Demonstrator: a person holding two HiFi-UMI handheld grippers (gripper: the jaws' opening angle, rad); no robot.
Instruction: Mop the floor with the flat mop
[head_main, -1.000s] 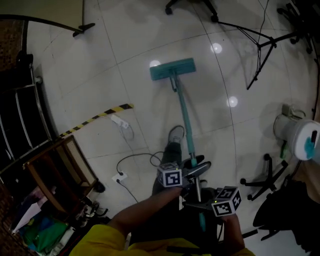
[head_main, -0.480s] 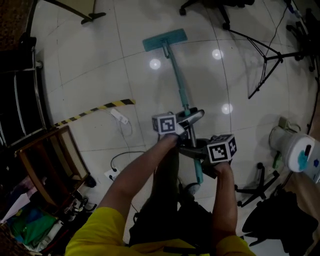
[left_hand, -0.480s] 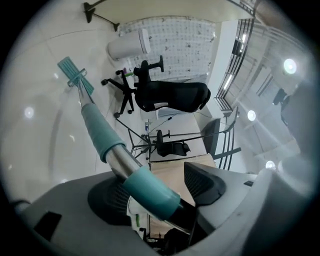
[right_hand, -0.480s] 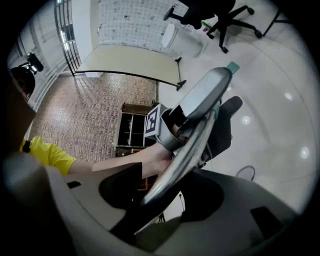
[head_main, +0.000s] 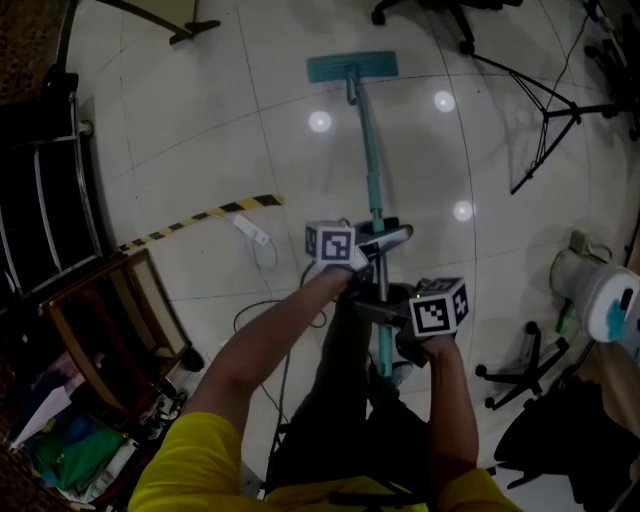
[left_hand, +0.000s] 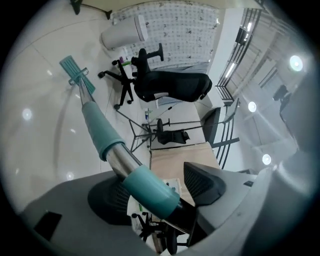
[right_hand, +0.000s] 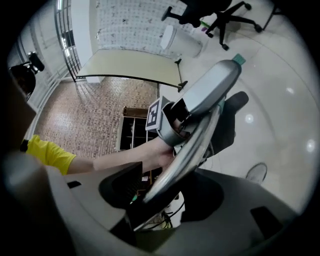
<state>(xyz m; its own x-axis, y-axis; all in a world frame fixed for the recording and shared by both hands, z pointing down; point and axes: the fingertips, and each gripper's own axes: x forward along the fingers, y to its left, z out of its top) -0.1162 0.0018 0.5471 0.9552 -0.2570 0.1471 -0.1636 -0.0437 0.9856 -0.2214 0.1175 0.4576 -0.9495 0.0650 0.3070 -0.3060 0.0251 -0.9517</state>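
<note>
Teal flat mop (head_main: 352, 67) on tiled floor (head_main: 200, 130), left claw (head_main: 385, 243) and right claw (head_main: 380, 312) clenched on its handle (head_main: 366, 130)

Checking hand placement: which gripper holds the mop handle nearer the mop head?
The left gripper: it clamps the handle farther along, toward the mop head; the right gripper holds it behind that.

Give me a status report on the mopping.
Left gripper and right gripper both clamped on the handle. Mop head flat on the floor, ahead. Power strip left of the handle, tripod right, neither touching the head.
</note>
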